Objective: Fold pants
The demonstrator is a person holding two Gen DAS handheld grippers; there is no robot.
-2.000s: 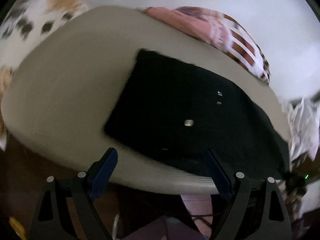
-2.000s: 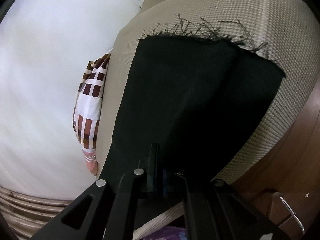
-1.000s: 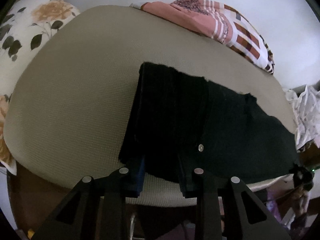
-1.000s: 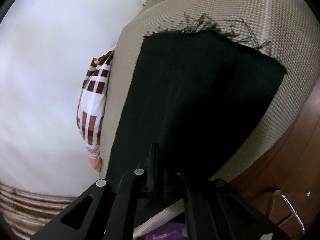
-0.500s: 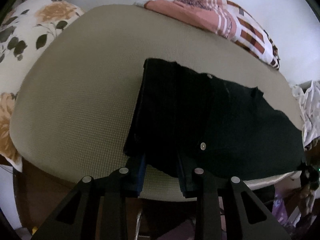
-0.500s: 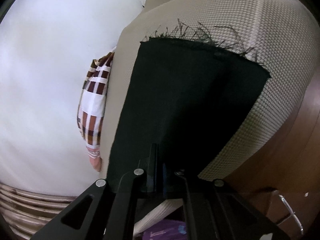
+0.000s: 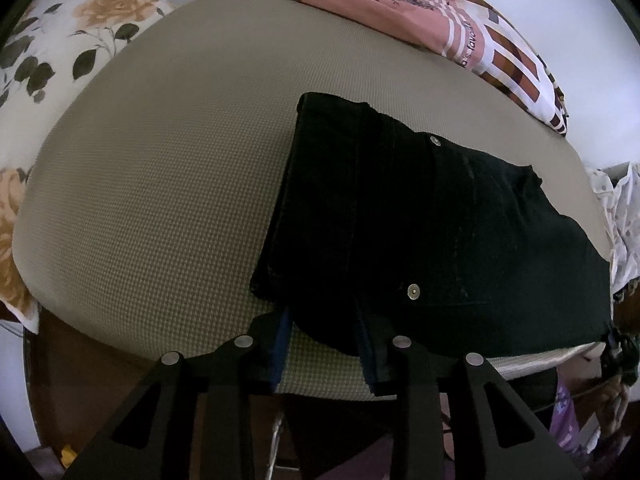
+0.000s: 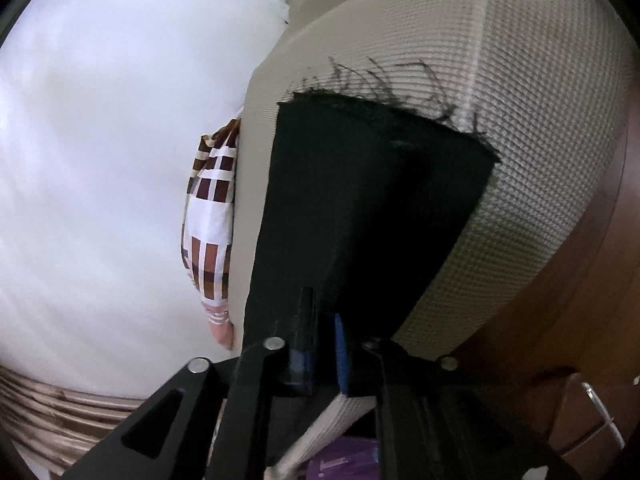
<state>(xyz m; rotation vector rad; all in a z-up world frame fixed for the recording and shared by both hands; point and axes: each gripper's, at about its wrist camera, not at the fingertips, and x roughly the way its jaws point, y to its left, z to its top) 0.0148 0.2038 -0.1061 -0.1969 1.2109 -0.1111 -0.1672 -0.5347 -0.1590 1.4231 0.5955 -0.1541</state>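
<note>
On the beige cushion (image 7: 160,184): black pants (image 7: 440,232) folded, release step.
Left gripper (image 7: 324,344) clamped on waistband; right gripper (image 8: 322,344) jaws just opening, cloth between. Next: let go, withdraw.

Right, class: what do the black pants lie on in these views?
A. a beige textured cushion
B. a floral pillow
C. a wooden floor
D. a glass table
A: the pants are spread across the beige cushion, whose woven surface shows around them in both wrist views; the floral pillow sits off to the side.
</note>
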